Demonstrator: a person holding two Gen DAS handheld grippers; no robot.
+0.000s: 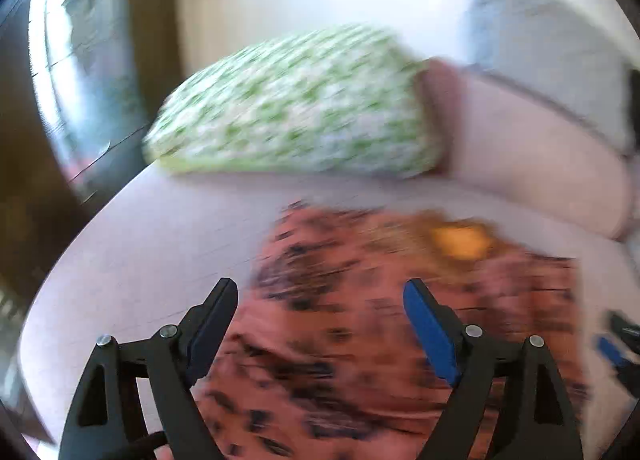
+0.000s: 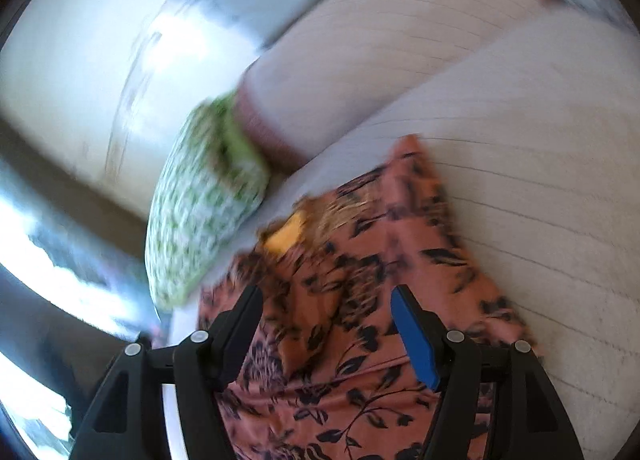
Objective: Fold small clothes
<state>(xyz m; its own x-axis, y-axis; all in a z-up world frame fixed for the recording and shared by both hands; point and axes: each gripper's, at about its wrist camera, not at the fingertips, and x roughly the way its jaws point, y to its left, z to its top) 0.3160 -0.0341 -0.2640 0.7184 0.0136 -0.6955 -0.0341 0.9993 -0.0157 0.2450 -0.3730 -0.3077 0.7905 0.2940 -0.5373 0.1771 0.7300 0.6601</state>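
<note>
Right wrist: floral garment (image 2: 360,300) lies (unheld) beneath spread jaws.

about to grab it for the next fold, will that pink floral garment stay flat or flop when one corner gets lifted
The pink floral garment will probably flop: it looks thin and already lies in soft layers and creases. It likely weighs little, so a pinch should lift it. Pushed, it may bunch rather than slide on the ribbed bedspread.

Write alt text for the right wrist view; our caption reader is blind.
A pink garment with dark flowers lies on a pale sofa, under the right gripper, whose jaws stand open and hold nothing. A green-and-white cushion rests at the sofa's left end; the picture is blurred.
</note>
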